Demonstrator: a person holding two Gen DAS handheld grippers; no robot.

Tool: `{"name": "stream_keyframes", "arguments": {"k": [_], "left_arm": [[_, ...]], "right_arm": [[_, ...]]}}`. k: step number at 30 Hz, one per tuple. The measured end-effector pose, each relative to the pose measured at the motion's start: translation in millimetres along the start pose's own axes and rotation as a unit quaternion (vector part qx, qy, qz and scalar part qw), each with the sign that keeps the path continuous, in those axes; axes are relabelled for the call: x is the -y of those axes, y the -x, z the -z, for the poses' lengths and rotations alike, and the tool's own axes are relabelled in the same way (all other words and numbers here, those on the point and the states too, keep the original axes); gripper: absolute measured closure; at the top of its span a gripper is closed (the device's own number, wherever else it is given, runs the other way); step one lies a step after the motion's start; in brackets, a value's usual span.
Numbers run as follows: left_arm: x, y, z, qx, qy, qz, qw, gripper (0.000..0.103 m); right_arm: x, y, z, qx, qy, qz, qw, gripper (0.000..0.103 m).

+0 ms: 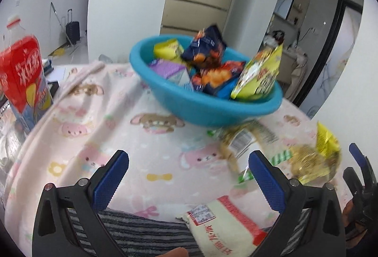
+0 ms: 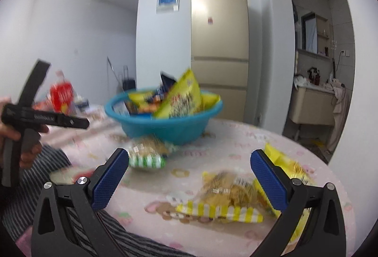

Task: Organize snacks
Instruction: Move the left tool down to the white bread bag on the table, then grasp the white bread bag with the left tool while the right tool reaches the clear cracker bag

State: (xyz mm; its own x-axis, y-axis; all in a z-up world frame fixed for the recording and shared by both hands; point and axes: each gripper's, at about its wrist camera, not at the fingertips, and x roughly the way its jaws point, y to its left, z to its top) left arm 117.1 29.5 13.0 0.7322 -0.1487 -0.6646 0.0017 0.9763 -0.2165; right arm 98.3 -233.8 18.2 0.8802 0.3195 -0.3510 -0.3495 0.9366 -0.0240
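Both tongs agape, empty.

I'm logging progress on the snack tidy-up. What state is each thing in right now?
Left gripper: open, empty.
Right gripper: open, empty.
Basin: on the blanket, holding several packets.
Green-striped bag: on the blanket by the basin, not in it.
Yellow-striped bag: lying on the blanket, between the right fingers in view.
White packet: lying at the blanket's near edge.
Red bottle: upright.
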Motion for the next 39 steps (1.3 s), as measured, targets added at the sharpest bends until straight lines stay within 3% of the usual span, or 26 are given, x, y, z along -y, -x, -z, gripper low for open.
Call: {"name": "stream_keyframes", "arguments": {"k": [10, 15, 21, 27, 33, 35, 39], "left_arm": [[20, -34, 19, -0.049, -0.049, -0.04, 0.9968, 0.0], [20, -46, 23, -0.08, -0.047, -0.028, 0.9953, 0.0], [12, -59, 34, -0.162, -0.017, 0.023, 0.9864, 0.0], [31, -35, 60, -0.144, -0.061, 0.029, 0.9872, 0.0], [37, -46, 62, -0.154, -0.072, 0.016, 0.9853, 0.001], [39, -48, 63, -0.154, -0.077, 0.02, 0.9848, 0.007], [46, -43, 65, -0.139, -0.095, 0.022, 0.9855, 0.04]], "right_arm": [[-18, -3, 7, -0.013, 0.045, 0.005, 0.999, 0.0], [-7, -9, 7, -0.031, 0.016, 0.001, 0.999, 0.0], [7, -15, 9, -0.048, -0.022, 0.001, 0.999, 0.0], [8, -17, 9, -0.054, -0.027, 0.0, 0.998, 0.0], [3, -17, 9, -0.056, -0.016, 0.004, 0.998, 0.0], [3, -18, 9, -0.056, -0.017, 0.004, 0.998, 0.0], [4, -19, 10, -0.06, -0.021, 0.004, 0.998, 0.0]]}}
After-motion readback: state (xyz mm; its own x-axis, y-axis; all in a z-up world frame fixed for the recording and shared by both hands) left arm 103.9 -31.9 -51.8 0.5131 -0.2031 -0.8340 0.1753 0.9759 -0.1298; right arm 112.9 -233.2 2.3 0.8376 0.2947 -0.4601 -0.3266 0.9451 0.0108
